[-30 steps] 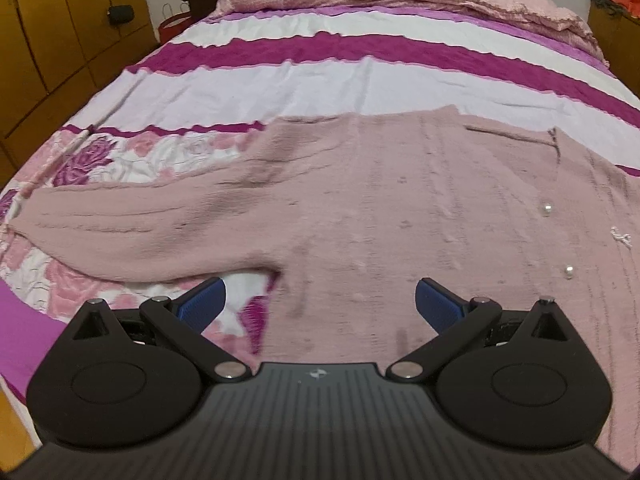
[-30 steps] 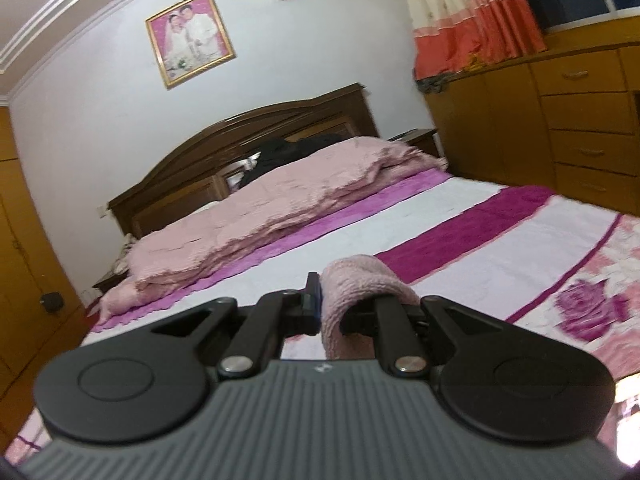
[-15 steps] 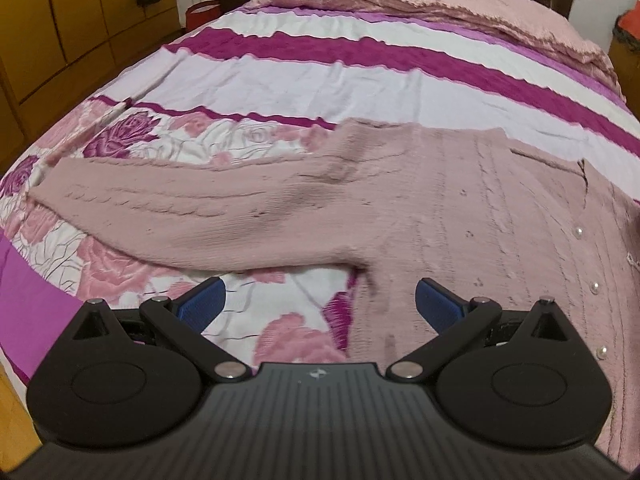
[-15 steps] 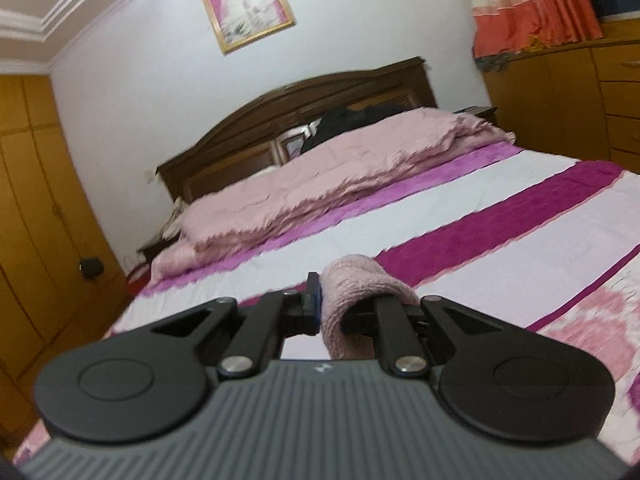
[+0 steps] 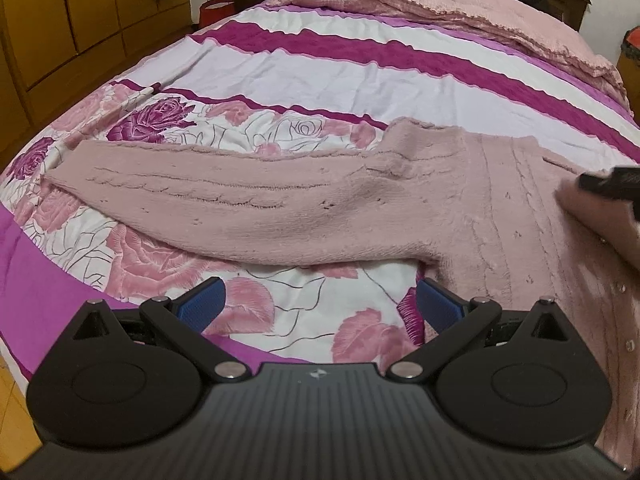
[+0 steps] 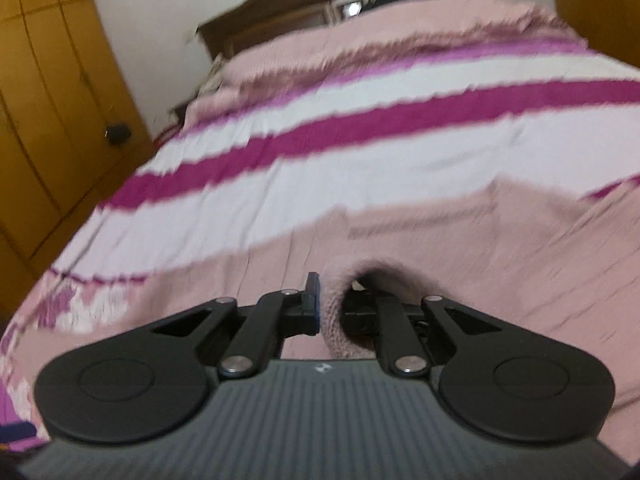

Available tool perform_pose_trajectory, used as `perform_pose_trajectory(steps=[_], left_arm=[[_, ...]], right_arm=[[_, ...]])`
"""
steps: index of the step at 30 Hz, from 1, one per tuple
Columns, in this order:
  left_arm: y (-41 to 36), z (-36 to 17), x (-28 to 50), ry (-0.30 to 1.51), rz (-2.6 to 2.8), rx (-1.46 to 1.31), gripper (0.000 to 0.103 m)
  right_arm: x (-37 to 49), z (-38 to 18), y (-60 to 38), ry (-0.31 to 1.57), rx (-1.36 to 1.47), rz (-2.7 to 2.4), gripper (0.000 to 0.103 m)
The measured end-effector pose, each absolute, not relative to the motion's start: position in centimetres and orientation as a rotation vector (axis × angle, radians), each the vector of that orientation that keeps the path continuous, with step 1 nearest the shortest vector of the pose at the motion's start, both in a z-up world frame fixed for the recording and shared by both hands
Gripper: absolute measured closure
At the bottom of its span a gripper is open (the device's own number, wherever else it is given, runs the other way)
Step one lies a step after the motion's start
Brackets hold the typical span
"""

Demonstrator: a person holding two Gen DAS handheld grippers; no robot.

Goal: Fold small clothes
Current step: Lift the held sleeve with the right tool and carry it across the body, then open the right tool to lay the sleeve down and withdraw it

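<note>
A pink knitted cardigan (image 5: pixel 500 200) lies flat on the striped, flowered bed sheet (image 5: pixel 320 80). Its left sleeve (image 5: pixel 224 200) stretches out to the left. My left gripper (image 5: pixel 316 296) hovers open and empty over the sheet, just below the sleeve's armpit. The right gripper (image 6: pixel 334 308) holds the cuff of the other sleeve (image 6: pixel 376 276) between its pads, low over the cardigan body (image 6: pixel 260 248); its jaws are starting to open. In the left wrist view the right gripper (image 5: pixel 612 182) enters at the right edge with the sleeve hanging from it.
A folded pink blanket (image 5: pixel 460 4) lies at the head of the bed by the dark headboard (image 6: pixel 280 24). Wooden wardrobes (image 5: pixel 80 20) line the left side, with a red bag (image 5: pixel 216 8) on the floor. The bed's edge runs close below the left gripper.
The left gripper slid left along the cardigan, bringing the spread sleeve into view. The right gripper dropped and tipped down, carrying the cuff over the cardigan body.
</note>
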State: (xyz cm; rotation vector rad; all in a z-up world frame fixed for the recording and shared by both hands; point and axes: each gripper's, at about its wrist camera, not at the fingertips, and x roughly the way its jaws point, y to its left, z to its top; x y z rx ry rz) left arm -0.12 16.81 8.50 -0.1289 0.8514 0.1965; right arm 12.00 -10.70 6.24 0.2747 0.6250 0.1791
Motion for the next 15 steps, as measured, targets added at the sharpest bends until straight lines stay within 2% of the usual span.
perform_pose_trajectory(steps=[4,5,7,9,11,15], left_arm=[[16.8,8.4,-0.3,0.845,0.175,-0.134,0.0],[16.9,8.4,-0.3,0.842,0.17,-0.137,0.0],[16.8,8.5,-0.3,0.839,0.162,-0.144,0.0],[16.7,8.6,-0.2,0.835,0.153,-0.149,0.0],[16.5,8.8,-0.1,0.832,0.147,-0.149,0.0],[16.1,9.0,-0.1,0.827,0.142,-0.144,0.0]], right_arm=[[12.6,4.3,-9.4,0.706,0.295,0.198,0.088],[12.9,3.9,-9.4,0.724,0.297,0.194,0.084],[12.7,3.4,-9.3,0.738,0.311,0.202,0.07],[12.4,3.4,-9.1,0.727,0.331,0.244,0.035],[11.9,3.7,-8.9,0.729,0.363,0.287,0.02],[10.7,4.4,-8.5,0.75,0.391,0.294,0.019]])
